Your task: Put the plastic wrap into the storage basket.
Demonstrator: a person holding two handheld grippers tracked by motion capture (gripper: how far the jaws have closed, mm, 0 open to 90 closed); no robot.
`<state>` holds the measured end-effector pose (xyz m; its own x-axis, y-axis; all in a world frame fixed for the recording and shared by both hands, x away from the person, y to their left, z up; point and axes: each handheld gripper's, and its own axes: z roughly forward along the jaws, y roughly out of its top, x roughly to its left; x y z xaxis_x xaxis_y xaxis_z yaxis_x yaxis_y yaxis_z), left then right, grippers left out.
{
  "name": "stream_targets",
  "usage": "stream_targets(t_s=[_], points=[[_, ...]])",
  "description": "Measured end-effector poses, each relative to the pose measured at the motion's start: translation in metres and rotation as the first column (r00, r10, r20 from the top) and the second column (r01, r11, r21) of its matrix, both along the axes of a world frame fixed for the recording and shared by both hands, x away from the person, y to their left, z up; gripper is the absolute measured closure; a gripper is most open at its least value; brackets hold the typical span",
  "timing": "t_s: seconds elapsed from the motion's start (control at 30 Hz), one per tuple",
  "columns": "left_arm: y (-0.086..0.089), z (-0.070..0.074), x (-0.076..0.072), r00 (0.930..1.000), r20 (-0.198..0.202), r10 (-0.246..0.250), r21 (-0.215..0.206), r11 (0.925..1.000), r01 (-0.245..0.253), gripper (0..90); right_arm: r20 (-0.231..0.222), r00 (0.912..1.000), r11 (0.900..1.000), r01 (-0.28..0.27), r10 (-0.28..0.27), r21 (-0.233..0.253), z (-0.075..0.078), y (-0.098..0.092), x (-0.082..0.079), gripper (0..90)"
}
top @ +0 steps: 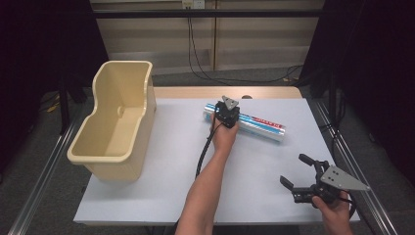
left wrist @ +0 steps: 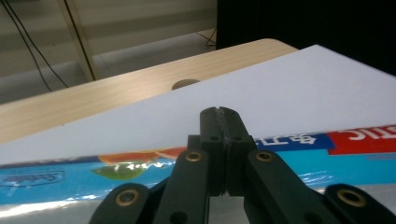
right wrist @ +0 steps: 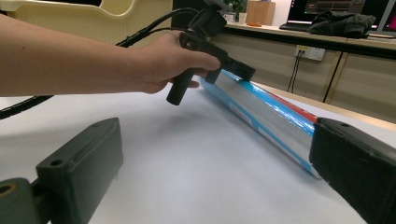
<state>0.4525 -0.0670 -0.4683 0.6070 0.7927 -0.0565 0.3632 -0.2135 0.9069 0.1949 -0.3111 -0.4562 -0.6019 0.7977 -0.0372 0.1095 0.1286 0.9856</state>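
A long foil-wrapped roll (top: pixel 254 123) is seen lying on the white table (top: pixel 171 161), toward its far side, with the left hand-held gripper (top: pixel 226 108) set over the roll's left end. In the left gripper view its jaws are pressed together with no gap between them, and nothing is seen clamped; the roll's blue printed wrapper (left wrist: pixel 70 179) lies just below the tips. The right hand-held gripper (top: pixel 298 172) is held near the table's right front corner, well apart from the roll, its jaws spread wide and empty. A cream plastic bin (top: pixel 115 122) stands at the table's left edge; nothing is seen inside it. The glossy wrapper is judged slippery: a grip taken so near one end could let the roll tip, slide from the jaws or roll away across the table.
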Motion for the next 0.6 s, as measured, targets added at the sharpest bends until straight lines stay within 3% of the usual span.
stream_targets(t_s=[0.03, 0.07, 0.13, 0.23, 0.3, 0.37, 0.4, 0.5, 0.53, 0.6], points=[[0.0, 0.0, 0.0, 1.0, 0.0, 0.0, 0.0, 1.0, 0.0, 90.0, 0.0, 1.0, 1.0, 0.0, 0.0, 0.0, 0.0, 0.0, 0.0, 2.5], [0.001, 0.002, -0.007, 0.9998, 0.012, -0.016, 0.025, 0.9996, 0.016, 90.0, 0.005, 1.0, 1.0, 0.003, -0.003, -0.004, 0.001, -0.001, -0.001, 2.5], [0.006, 0.003, -0.018, 0.9994, 0.02, -0.029, 0.03, 0.9992, 0.028, 90.0, 0.009, 0.9999, 1.0, 0.007, -0.007, -0.004, 0.001, -0.002, -0.002, 2.4], [0.016, 0.003, -0.03, 0.9994, -0.003, -0.034, 0.005, 0.9994, 0.034, 90.0, 0.003, 0.9999, 1.0, 0.01, -0.01, 0.007, 0.0, -0.003, -0.002, 2.5], [0.029, 0.002, -0.05, 0.9979, -0.035, -0.055, 0.018, 0.9983, 0.056, 90.0, -0.004, 0.9998, 1.0, 0.022, -0.021, 0.012, 0.0, -0.004, -0.002, 2.2], [0.034, -0.001, -0.056, 0.9973, -0.043, -0.059, 0.001, 0.9983, 0.059, 90.0, -0.003, 0.9997, 0.999, 0.024, -0.024, 0.021, 0.0, -0.004, -0.002, 2.2], [0.039, -0.002, -0.062, 0.997, -0.051, -0.059, -0.031, 0.9979, 0.057, 90.0, 0.001, 0.9997, 0.999, 0.026, -0.026, 0.022, 0.001, -0.004, -0.002, 2.2], [0.045, 0.003, -0.071, 0.9974, -0.011, -0.071, -0.061, 0.9957, 0.071, 90.0, 0.009, 0.9996, 0.999, 0.026, -0.026, 0.019, 0.002, -0.004, -0.003, 2.3], [0.045, 0.007, -0.07, 0.9977, 0.002, -0.067, -0.092, 0.9935, 0.067, 90.0, 0.006, 0.9996, 1.0, 0.026, -0.026, 0.018, 0.002, -0.004, -0.002, 2.3], [0.045, 0.008, -0.066, 0.9983, 0.019, -0.055, -0.099, 0.9934, 0.057, 89.5, 0.002, 0.9996, 0.999, 0.028, -0.028, 0.016, 0.001, -0.004, -0.001, 2.3]])
